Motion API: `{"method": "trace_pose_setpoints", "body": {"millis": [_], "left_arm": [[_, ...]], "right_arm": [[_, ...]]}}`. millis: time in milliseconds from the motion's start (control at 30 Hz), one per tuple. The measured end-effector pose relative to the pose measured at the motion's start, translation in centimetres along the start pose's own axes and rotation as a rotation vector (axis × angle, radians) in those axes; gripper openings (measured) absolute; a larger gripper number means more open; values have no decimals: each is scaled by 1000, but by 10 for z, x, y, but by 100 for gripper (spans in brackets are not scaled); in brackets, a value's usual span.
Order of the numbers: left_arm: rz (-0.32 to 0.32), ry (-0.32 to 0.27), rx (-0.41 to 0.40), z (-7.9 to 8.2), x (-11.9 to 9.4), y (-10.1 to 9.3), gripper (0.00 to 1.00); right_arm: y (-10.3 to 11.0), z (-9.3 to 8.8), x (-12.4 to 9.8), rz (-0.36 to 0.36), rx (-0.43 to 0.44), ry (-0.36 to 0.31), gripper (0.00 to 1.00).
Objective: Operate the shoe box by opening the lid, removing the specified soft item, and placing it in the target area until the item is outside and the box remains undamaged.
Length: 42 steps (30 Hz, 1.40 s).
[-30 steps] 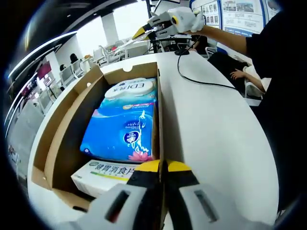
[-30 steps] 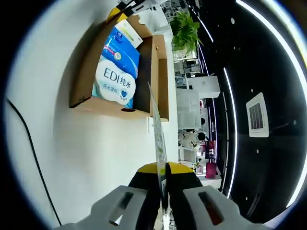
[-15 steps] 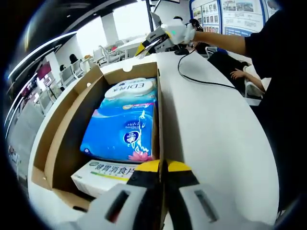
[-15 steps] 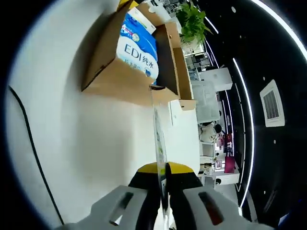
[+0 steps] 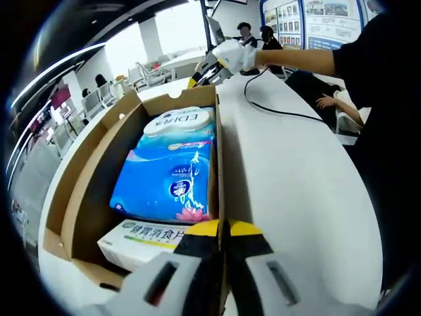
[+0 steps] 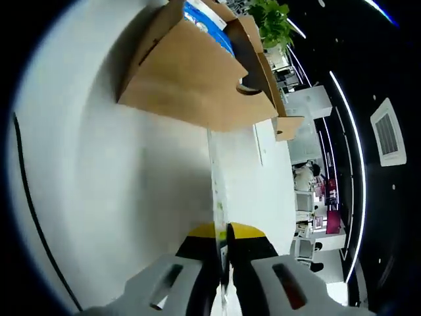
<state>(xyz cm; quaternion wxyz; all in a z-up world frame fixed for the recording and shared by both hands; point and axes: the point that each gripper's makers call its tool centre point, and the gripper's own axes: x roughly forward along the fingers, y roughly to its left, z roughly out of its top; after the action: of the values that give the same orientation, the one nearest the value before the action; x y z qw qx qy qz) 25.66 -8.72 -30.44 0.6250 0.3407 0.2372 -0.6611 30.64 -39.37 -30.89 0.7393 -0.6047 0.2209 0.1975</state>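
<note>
Right gripper (image 6: pixel 221 230) dropped toward table (image 6: pixel 99 184), clamped on thin sheet (image 6: pixel 216 171) | left gripper (image 5: pixel 221 227) pinched shoe box (image 5: pixel 131 112) wall

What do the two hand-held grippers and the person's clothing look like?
Each hand-held gripper has pale grey jaw bodies with dark slots, black upper sections and yellow tips: left hand-held gripper, right hand-held gripper. In the left gripper view the person wears a white glove and a black sleeve.
</note>
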Motion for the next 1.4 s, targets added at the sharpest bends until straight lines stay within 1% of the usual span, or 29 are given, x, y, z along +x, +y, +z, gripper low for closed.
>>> {"method": "trace_pose_setpoints", "body": {"millis": [33, 133, 200, 333, 467, 533, 600, 700, 867, 1033, 1133, 1400], "left_arm": [[1, 1, 0, 0, 0, 0, 2], [2, 3, 1, 0, 1, 0, 2], [1, 3, 0, 0, 1, 0, 2], [1, 3, -1, 1, 1, 0, 2], [1, 3, -1, 1, 1, 0, 2], [1, 3, 0, 1, 2, 0, 2], [2, 3, 0, 1, 2, 0, 2], [2, 4, 1, 1, 2, 0, 2], [3, 4, 3, 0, 2, 0, 2], [4, 4, 4, 0, 2, 0, 2], [4, 4, 5, 0, 2, 0, 2], [7, 7, 3, -1, 2, 0, 2]], "right_arm": [[2, 0, 1, 8, 25, -8, 1], [4, -1, 3, 17, 31, -7, 1], [8, -2, 4, 29, 13, 4, 1], [10, -2, 4, 39, 18, 3, 1], [12, -3, 3, 61, 52, 0, 3], [15, -3, 3, 79, 89, -1, 5], [15, -3, 3, 78, 81, -1, 5], [17, -4, 1, 90, 98, 6, 7], [21, -6, -1, 97, 92, 20, 9], [25, -6, -6, 104, 101, 25, 11], [28, -6, -11, 127, 153, 31, 13], [33, -6, -20, 151, 142, 44, 14]]}}
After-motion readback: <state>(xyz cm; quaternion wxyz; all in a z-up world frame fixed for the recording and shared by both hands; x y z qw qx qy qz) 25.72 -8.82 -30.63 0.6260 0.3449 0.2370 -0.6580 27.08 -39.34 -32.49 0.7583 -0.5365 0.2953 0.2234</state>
